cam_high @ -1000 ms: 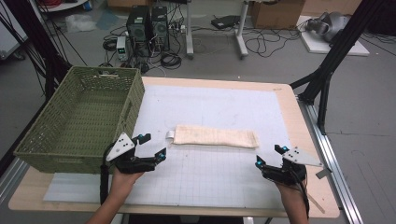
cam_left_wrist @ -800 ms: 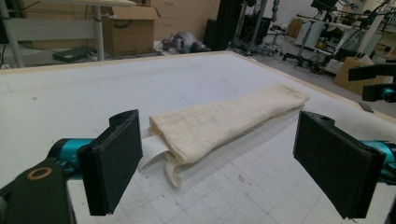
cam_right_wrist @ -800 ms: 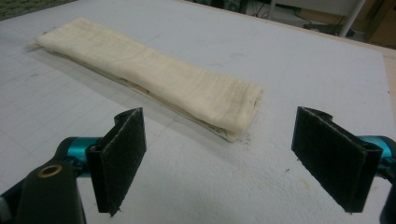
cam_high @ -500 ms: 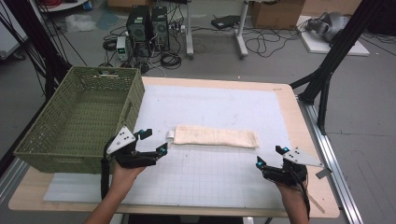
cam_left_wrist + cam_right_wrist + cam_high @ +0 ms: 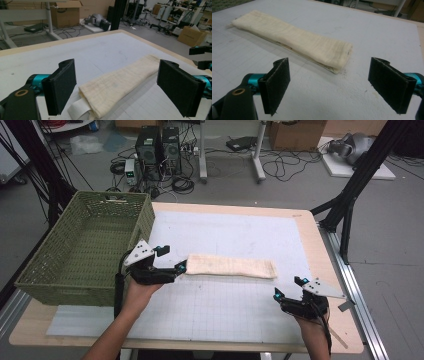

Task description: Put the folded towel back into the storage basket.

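The left gripper (image 5: pixel 172 265) has advanced across the bench since a second ago: it sat short of the folded towel (image 5: pixel 231 267) then, and now stands at the towel's left end, jaws spread wide with nothing between them. In the left gripper view the towel (image 5: pixel 120 83) end lies between and just ahead of the two pads (image 5: pixel 61 85), apparently not yet touched. This reads as the approach to a grasp of that end; the closing stroke has not begun.

The right gripper (image 5: pixel 290 290) has not moved in that time. It rests near the front right corner of the bench, well apart from the towel's right end, its jaws likewise released and empty. Its own view shows the towel (image 5: pixel 294 42) lying ahead of the pads, flat and folded lengthwise into a long strip.

The towel lies at mid-bench on the white gridded mat (image 5: pixel 235 310), its long side parallel to the front edge, unchanged in position.

Container: one green woven basket (image 5: pixel 55 275) stands at the left edge of the bench, overhanging it, just beside the left gripper. Its interior is empty as far as visible. Judgement: the towel is likely bound for the basket; nothing has yet been lifted.
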Action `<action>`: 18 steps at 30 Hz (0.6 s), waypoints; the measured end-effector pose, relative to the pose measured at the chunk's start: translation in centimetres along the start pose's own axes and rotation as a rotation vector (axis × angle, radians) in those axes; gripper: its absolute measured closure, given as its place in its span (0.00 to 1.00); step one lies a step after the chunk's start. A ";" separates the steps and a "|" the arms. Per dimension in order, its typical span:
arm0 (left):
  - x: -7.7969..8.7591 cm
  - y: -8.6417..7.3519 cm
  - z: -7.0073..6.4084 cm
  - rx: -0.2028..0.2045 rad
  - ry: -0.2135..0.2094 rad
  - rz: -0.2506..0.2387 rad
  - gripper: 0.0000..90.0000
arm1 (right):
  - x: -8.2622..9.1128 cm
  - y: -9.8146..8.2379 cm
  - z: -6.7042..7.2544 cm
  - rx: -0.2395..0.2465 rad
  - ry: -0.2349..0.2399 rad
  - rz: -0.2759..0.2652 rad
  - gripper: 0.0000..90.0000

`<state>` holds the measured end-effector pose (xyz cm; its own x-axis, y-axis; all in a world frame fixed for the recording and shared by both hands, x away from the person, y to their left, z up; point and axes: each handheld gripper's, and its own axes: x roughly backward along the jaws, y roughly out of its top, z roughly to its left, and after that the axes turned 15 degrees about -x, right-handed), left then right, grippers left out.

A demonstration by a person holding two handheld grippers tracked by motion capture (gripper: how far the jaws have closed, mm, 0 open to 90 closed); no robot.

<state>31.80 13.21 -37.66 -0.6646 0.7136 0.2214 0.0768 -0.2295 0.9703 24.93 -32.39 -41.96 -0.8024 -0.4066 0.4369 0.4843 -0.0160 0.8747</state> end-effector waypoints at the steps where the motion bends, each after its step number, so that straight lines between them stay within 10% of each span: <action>1: -0.2 0.1 0.0 -0.001 0.004 0.003 0.18 | 0.0 0.0 0.0 0.000 0.000 0.002 0.18; 18: -4.0 0.6 0.7 0.004 -0.001 0.102 0.18 | -0.3 -0.1 0.1 -0.001 0.004 0.015 0.18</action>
<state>35.02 10.73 -37.90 -0.6522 0.6876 0.3191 0.1467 -0.2986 0.9431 25.13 -32.12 -42.14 -0.7937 -0.4102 0.4492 0.4967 -0.0105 0.8679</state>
